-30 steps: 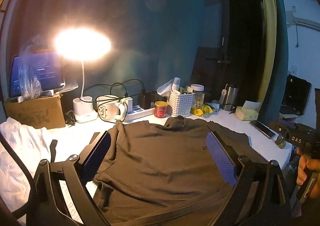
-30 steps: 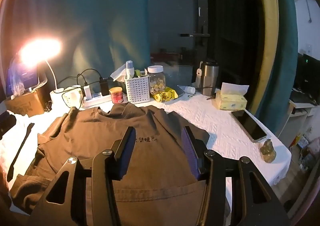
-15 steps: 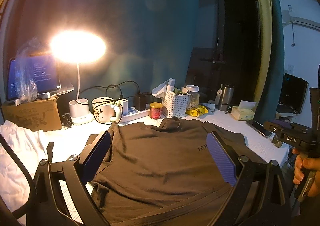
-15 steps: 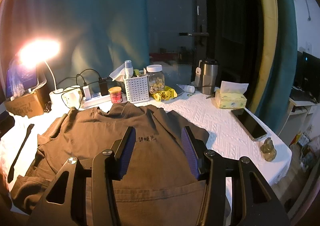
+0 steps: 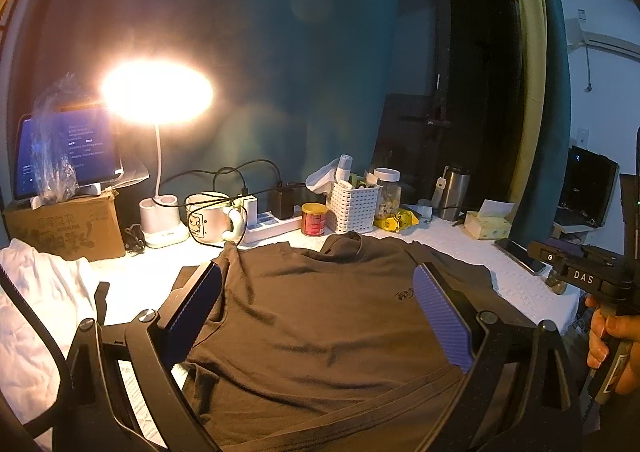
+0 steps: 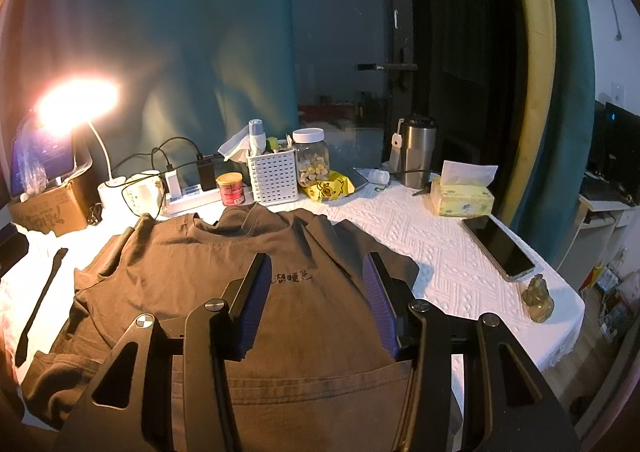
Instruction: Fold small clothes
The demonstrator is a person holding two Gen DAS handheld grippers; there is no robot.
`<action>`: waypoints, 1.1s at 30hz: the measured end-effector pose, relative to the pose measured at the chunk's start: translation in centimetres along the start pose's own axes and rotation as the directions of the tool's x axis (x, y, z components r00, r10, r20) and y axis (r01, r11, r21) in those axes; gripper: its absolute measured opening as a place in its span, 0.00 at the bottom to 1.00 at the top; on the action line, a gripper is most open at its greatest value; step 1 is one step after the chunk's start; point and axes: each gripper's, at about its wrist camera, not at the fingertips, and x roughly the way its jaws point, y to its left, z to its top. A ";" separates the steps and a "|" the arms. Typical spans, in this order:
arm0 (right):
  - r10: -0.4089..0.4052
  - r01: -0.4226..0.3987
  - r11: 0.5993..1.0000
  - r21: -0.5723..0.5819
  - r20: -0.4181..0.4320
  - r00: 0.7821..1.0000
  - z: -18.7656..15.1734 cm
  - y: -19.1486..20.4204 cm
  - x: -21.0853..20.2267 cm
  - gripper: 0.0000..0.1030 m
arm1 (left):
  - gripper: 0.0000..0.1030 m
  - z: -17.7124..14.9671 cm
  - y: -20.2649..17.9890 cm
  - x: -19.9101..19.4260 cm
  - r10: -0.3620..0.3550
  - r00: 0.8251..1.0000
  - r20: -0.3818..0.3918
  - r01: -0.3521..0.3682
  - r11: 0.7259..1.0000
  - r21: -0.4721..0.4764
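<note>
A brown T-shirt (image 5: 320,316) lies spread face up on the white tablecloth (image 6: 444,256), collar toward the back, small dark lettering on its chest. It also shows in the right wrist view (image 6: 192,276). My left gripper (image 5: 318,276) is wide open and empty, hovering above the shirt's lower middle. My right gripper (image 6: 316,268) is open and empty, above the shirt's right half near the lettering. The right gripper's body and the hand holding it show at the right edge of the left wrist view (image 5: 588,280).
Along the back stand a lit desk lamp (image 5: 158,92), a mug (image 5: 210,218), a power strip (image 5: 272,222), a red can (image 6: 231,188), a white basket (image 6: 273,176), a jar (image 6: 312,162), a steel flask (image 6: 416,150). A tissue box (image 6: 460,198), phone (image 6: 498,246) and figurine (image 6: 538,298) lie right. White cloth (image 5: 36,312) lies left.
Both grippers have drawn back slightly from the shirt and stay open. The shirt has not moved.
</note>
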 end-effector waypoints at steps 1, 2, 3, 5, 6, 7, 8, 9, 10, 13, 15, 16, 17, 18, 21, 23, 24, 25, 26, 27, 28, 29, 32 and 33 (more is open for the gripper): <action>0.001 -0.001 1.000 0.000 0.000 1.000 0.0 0.0 0.0 0.49 | 0.93 0.0 0.0 -0.1 -0.001 1.000 0.001 0.001 1.000 0.001; 0.001 -0.001 1.000 0.000 0.000 1.000 0.0 0.0 0.0 0.49 | 0.93 -0.1 0.0 -0.1 -0.001 1.000 0.002 0.001 1.000 0.002; 0.001 -0.001 1.000 0.000 -0.001 1.000 0.0 0.0 0.0 0.49 | 0.93 -0.1 0.0 -0.1 -0.001 1.000 0.002 0.001 1.000 0.002; 0.002 -0.002 1.000 0.000 -0.003 1.000 0.0 -0.1 0.0 0.49 | 0.93 -0.2 0.0 -0.2 -0.002 1.000 0.001 0.002 1.000 0.001; 0.001 -0.001 1.000 -0.001 -0.003 1.000 0.1 -0.1 0.1 0.49 | 0.93 0.1 0.1 0.2 -0.002 1.000 -0.001 0.002 1.000 -0.001; 0.000 0.000 1.000 0.000 -0.003 1.000 0.0 -0.1 0.0 0.49 | 0.93 0.1 0.2 0.2 -0.002 1.000 -0.003 0.002 1.000 -0.003; 0.000 0.000 1.000 0.000 -0.004 1.000 -0.1 0.0 0.1 0.49 | 0.93 0.0 0.2 0.2 -0.001 1.000 -0.004 0.001 1.000 -0.003; 0.000 0.000 1.000 0.000 -0.003 1.000 -0.1 0.0 0.1 0.49 | 0.93 0.1 0.2 0.2 -0.001 1.000 -0.005 0.001 1.000 -0.004; -0.001 0.001 1.000 0.000 -0.001 1.000 -0.1 0.0 0.1 0.49 | 0.93 0.1 0.3 0.3 0.000 1.000 -0.005 0.000 1.000 -0.005; 0.000 0.000 1.000 -0.001 -0.002 1.000 0.0 0.0 0.1 0.49 | 0.93 0.2 0.4 0.3 -0.001 1.000 -0.005 0.001 1.000 -0.008; 0.000 0.000 1.000 -0.003 -0.002 1.000 0.0 0.0 0.1 0.49 | 0.93 0.2 0.4 0.3 -0.001 1.000 -0.005 0.000 1.000 -0.006; 0.000 0.000 1.000 -0.004 -0.003 1.000 0.0 0.0 0.1 0.49 | 0.93 0.2 0.4 0.3 0.000 1.000 -0.006 0.000 1.000 -0.005; 0.000 0.000 1.000 -0.003 -0.002 1.000 0.0 0.0 0.1 0.49 | 0.93 0.2 0.4 0.3 -0.001 1.000 -0.006 0.001 1.000 -0.005; 0.000 0.000 1.000 -0.004 -0.002 1.000 0.0 -0.1 0.2 0.49 | 0.93 0.2 0.4 0.3 0.000 1.000 -0.006 0.000 1.000 -0.006; 0.000 0.000 1.000 -0.004 -0.003 1.000 0.0 0.0 0.2 0.49 | 0.93 0.2 0.4 0.3 0.000 1.000 -0.006 0.000 1.000 -0.007; -0.001 0.001 1.000 -0.004 -0.002 1.000 0.0 0.0 0.2 0.49 | 0.93 0.2 0.4 0.3 0.000 1.000 -0.006 0.000 1.000 -0.007; -0.001 0.001 1.000 -0.004 -0.003 1.000 0.0 0.0 0.2 0.49 | 0.93 0.2 0.3 0.3 0.000 1.000 -0.006 0.000 1.000 -0.008; 0.000 0.000 1.000 -0.004 -0.003 1.000 0.0 0.0 0.2 0.49 | 0.93 0.2 0.4 0.3 0.000 1.000 -0.006 0.000 1.000 -0.008; -0.001 0.001 1.000 -0.004 -0.002 1.000 0.0 0.0 0.2 0.49 | 0.93 0.2 0.3 0.3 -0.001 1.000 -0.005 0.001 1.000 -0.007; -0.001 0.001 1.000 -0.004 -0.003 1.000 0.0 0.0 0.2 0.49 | 0.93 0.2 0.3 0.3 0.000 1.000 -0.006 0.000 1.000 -0.007; 0.000 0.000 1.000 -0.004 -0.003 1.000 0.0 0.0 0.2 0.49 | 0.93 0.3 0.4 0.3 0.000 1.000 -0.006 0.000 1.000 -0.007; 0.000 0.000 1.000 -0.004 -0.002 1.000 0.0 0.0 0.2 0.49 | 0.93 0.3 0.4 0.3 0.000 1.000 -0.007 0.000 1.000 -0.007; 0.001 -0.001 1.000 -0.004 -0.006 1.000 -0.1 0.1 0.4 0.49 | 0.93 0.2 0.4 0.3 0.000 1.000 -0.007 0.000 1.000 -0.008; 0.001 -0.001 1.000 -0.005 -0.008 1.000 -0.3 0.1 0.7 0.49 | 0.93 0.3 0.5 0.3 0.000 1.000 -0.008 -0.001 1.000 -0.010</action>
